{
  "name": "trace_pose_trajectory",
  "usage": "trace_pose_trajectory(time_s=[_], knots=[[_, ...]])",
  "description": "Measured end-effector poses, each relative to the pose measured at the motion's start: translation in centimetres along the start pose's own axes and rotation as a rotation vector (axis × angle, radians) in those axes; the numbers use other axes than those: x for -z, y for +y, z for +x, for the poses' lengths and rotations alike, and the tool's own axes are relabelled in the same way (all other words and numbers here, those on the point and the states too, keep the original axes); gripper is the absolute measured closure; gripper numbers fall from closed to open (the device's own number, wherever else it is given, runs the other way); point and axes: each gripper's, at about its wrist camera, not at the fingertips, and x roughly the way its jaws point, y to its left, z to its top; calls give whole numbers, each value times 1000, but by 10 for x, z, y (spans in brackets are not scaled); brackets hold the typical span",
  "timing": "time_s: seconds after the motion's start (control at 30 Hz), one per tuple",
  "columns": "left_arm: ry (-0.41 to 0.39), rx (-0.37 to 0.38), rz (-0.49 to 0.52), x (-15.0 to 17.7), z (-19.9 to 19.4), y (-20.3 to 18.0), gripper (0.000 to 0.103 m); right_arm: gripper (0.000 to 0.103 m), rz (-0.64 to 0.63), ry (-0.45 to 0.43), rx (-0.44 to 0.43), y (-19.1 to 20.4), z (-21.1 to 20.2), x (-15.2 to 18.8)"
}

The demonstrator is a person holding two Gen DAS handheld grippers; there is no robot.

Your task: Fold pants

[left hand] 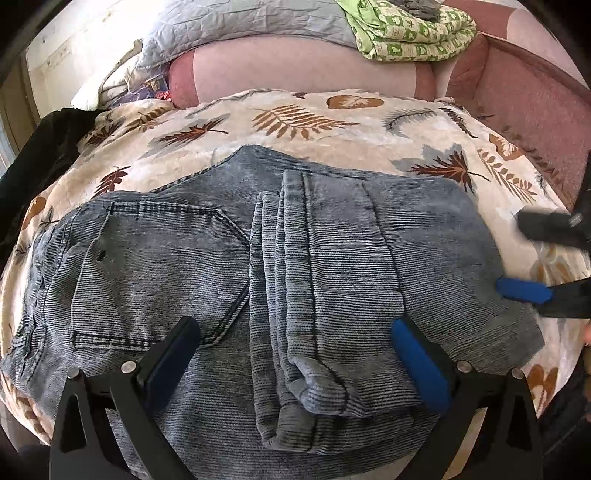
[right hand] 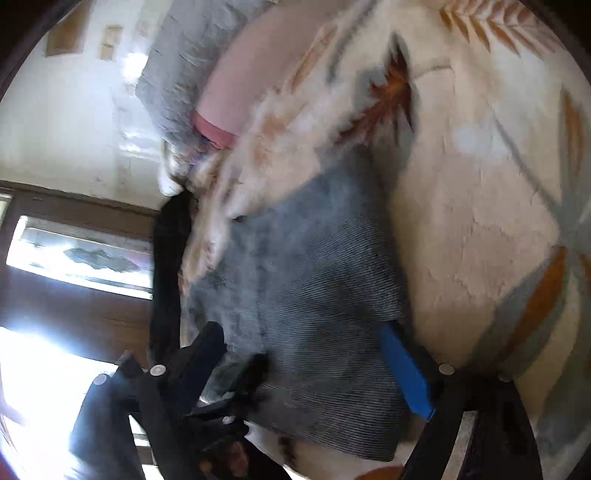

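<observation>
The grey-blue corduroy pants (left hand: 229, 280) lie folded on a leaf-print blanket (left hand: 295, 118), back pocket on the left, leg hems stacked in the middle. My left gripper (left hand: 295, 339) is open just above the near part of the pants, fingers to either side of the folded hems, holding nothing. My right gripper (left hand: 517, 254) is open at the pants' right edge; one blue pad (left hand: 524, 290) touches the fabric. In the right wrist view the right gripper (right hand: 303, 354) is open over the pants (right hand: 314, 295), and the left gripper (right hand: 229, 398) shows at lower left.
The blanket (right hand: 480, 221) covers a pink sofa (left hand: 524, 99). A grey quilt (left hand: 240, 26) and a green patterned cloth (left hand: 410, 29) lie on the backrest. A black garment (left hand: 40, 147) lies at the left edge. A window (right hand: 74, 251) shows left.
</observation>
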Motion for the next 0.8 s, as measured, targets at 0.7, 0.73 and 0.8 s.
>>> trace_pose_trajectory(time_s=[0.7, 0.73, 0.8], knots=[[-6, 27, -162, 18, -24, 39, 0, 14, -29, 4, -135, -14, -14, 41], [-26, 36, -169, 17, -27, 41, 0, 14, -47, -6, -137, -10, -19, 41], [-80, 36, -203, 14, -42, 45, 0, 13, -52, -26, -129, -6, -23, 41]])
